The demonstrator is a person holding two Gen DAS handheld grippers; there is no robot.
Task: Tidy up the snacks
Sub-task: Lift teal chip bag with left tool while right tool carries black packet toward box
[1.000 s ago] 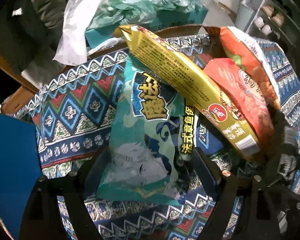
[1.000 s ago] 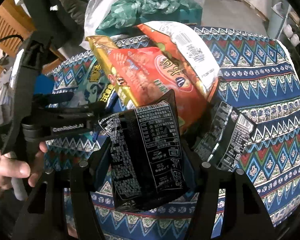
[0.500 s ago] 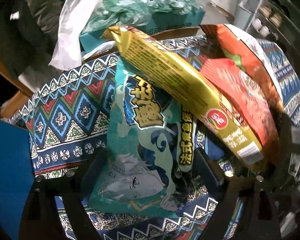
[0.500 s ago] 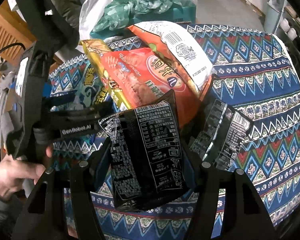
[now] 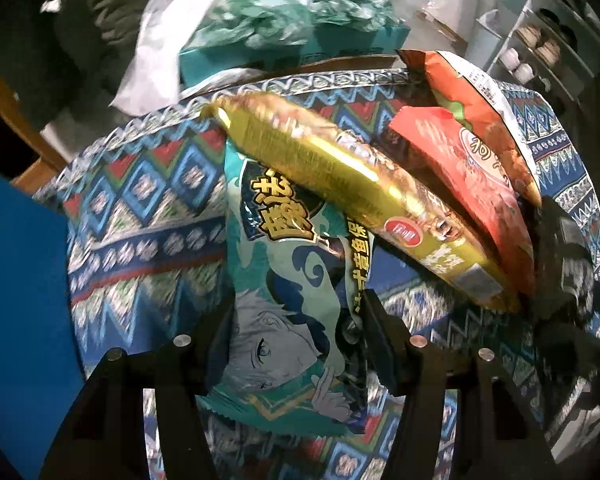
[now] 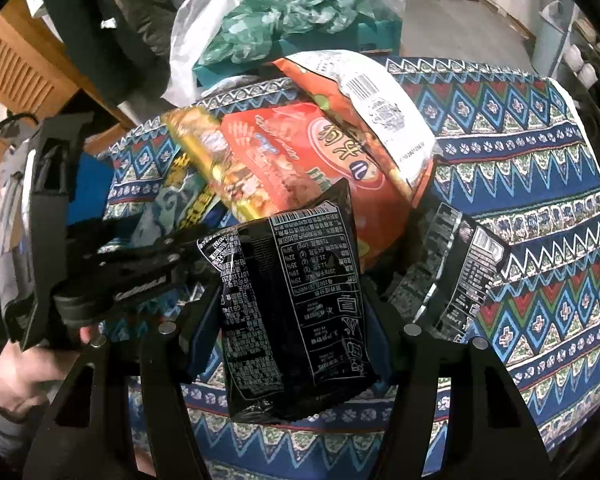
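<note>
Patterned blue cloth (image 6: pixel 520 184) covers the worktop. Left hand-held gripper (image 5: pixel 296 320) has just been closing, its jaws now pinching a teal cartoon-printed snack bag (image 5: pixel 288 280). Right hand-held gripper (image 6: pixel 288 316) clamps a black foil packet (image 6: pixel 296 304). Beyond lie a gold packet (image 5: pixel 340 176) and two red-orange bags (image 6: pixel 300 160).

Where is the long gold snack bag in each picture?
Left wrist: gold snack bag slants across the middle, lying over the teal bag.
Right wrist: gold snack bag sits left of middle, partly under the red bag.
Shared landmark: the red bag beside it.
</note>
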